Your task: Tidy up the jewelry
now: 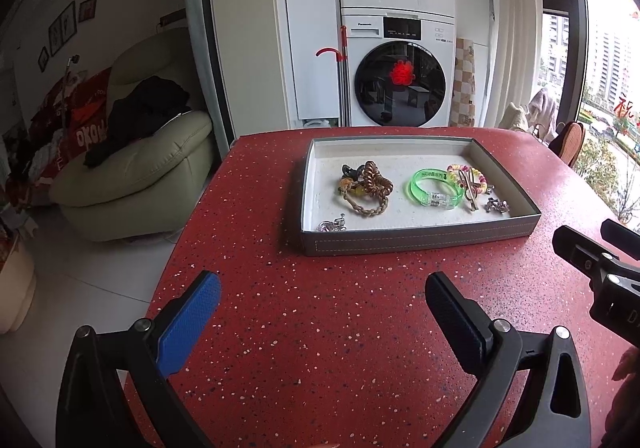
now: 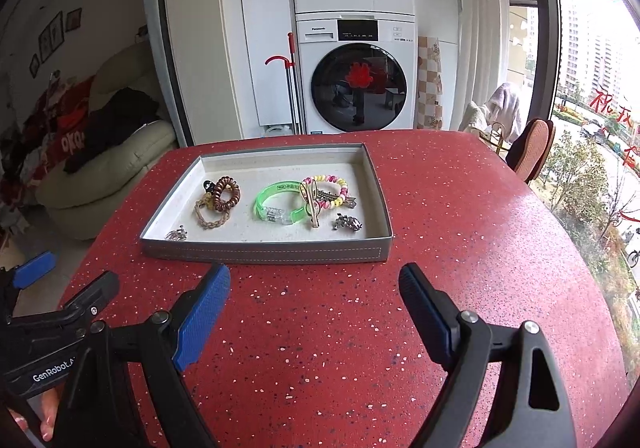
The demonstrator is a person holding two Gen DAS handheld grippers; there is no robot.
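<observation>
A shallow grey tray (image 1: pixel 420 238) (image 2: pixel 264 250) stands on the red speckled table. In it lie a green bangle (image 1: pixel 436 188) (image 2: pixel 280 202), a brown coil hair tie (image 1: pixel 374 180) (image 2: pixel 226 194), a braided tan bracelet (image 1: pixel 366 206) (image 2: pixel 210 218), a pink and yellow bead bracelet (image 1: pixel 474 176) (image 2: pixel 332 188), a tan hair clip (image 2: pixel 312 204) and small silver charms (image 1: pixel 496 205) (image 2: pixel 347 223). My left gripper (image 1: pixel 322 308) and right gripper (image 2: pixel 314 298) are open and empty, in front of the tray's near wall. The right gripper shows at the left view's right edge (image 1: pixel 596 252).
The table (image 1: pixel 320 348) (image 2: pixel 460 228) ends at left above a white floor with a cream sofa (image 1: pixel 136 168). Stacked washing machines (image 1: pixel 400 80) stand behind. A chair (image 2: pixel 532 148) and a window are at the right.
</observation>
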